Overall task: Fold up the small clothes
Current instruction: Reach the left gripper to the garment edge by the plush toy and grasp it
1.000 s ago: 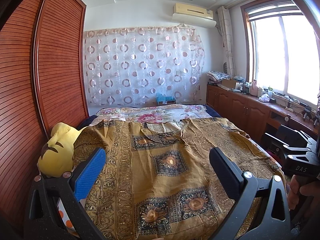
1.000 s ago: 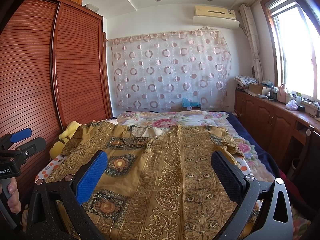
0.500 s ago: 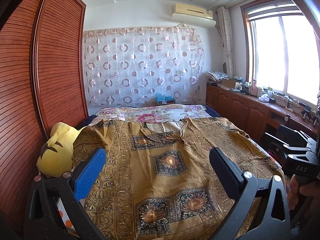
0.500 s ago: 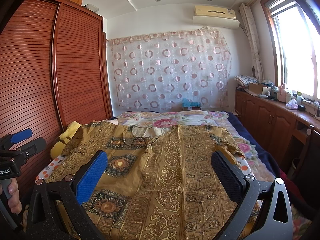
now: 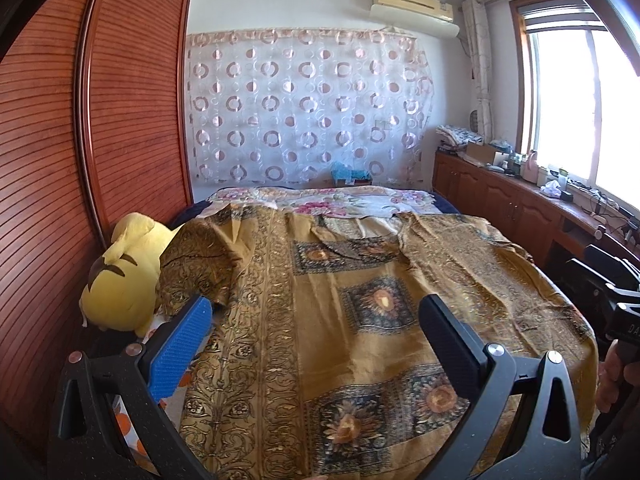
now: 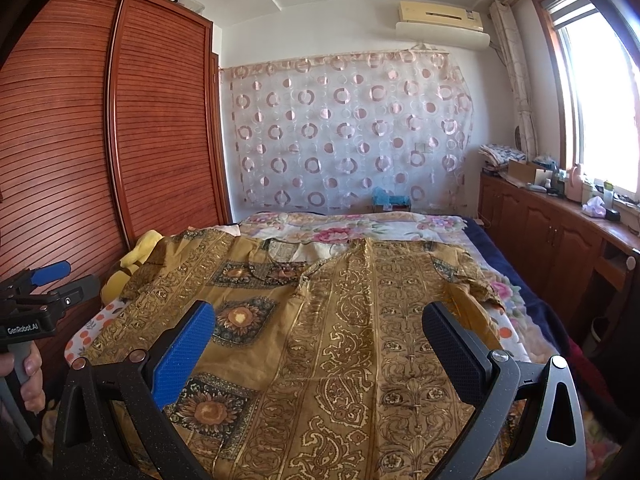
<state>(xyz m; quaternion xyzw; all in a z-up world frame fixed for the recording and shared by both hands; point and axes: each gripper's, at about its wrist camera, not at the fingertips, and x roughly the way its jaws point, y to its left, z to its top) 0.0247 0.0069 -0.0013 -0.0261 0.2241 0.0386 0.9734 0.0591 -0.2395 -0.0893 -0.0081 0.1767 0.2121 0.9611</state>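
Presently, my entries for this moment:

Task item: ochre-gold patterned cotton garment with dark floral squares (image 5: 360, 312) (image 6: 344, 340), spread flat across the bed, collar toward the far end.
Edges: near hem runs under both tools; its left sleeve is rumpled against the toy; its right edge drapes at the bed's window side.
Open room: floral pink-and-cream bedsheet (image 5: 340, 202) (image 6: 360, 228) lies bare beyond the collar.
Left obstruction: yellow plush toy (image 5: 124, 276) (image 6: 132, 260) wedged between the garment and the reddish louvred wooden wardrobe (image 5: 80, 160).
Right obstruction: low wooden cabinet run with cluttered top (image 6: 560, 224) under the window, apart from the bed.
Left gripper (image 5: 316, 320): I hold it above the near hem, jaws wide apart, nothing between them.
Right gripper (image 6: 318, 326): likewise parted and empty, hovering over the cloth.
Hands: left hand (image 6: 30, 376) on its handle at the bed's wardrobe side; right hand (image 5: 608, 376) at the window side.
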